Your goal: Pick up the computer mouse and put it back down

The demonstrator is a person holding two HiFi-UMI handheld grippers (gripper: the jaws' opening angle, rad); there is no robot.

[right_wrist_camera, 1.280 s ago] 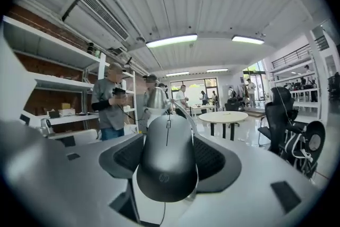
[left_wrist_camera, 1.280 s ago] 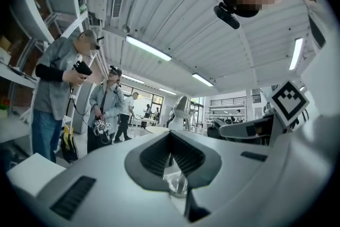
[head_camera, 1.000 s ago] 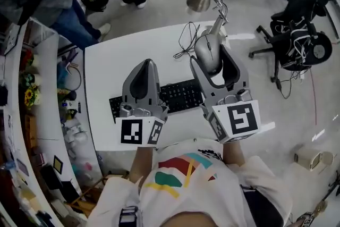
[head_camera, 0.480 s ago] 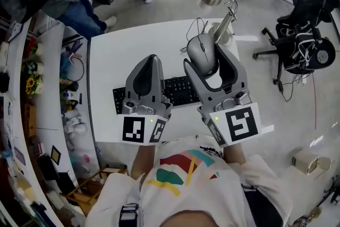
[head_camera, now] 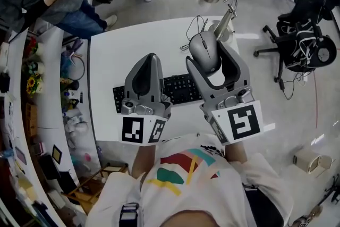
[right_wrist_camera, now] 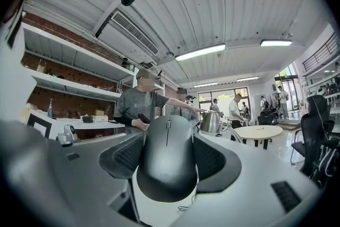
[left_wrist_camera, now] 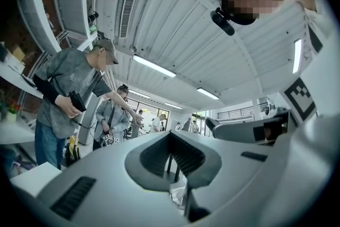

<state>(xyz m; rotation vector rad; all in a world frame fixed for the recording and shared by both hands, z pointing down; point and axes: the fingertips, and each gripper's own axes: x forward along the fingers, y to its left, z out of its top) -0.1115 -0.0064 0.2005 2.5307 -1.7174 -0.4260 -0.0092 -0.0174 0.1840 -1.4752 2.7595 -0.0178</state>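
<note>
Mouse (head_camera: 204, 50) lengthwise betw. fingers (head_camera: 237, 69), front away

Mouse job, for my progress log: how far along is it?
Done: the pickup. The right gripper is shut on the mouse, which looks lifted off the table. In hand: holding it up beyond the keyboard; the left gripper is shut and empty. Left: setting the mouse back down and letting go.

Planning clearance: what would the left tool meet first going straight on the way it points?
Nothing close: the left tool points out above the white table; the way looks free, though depth is unclear.
</note>
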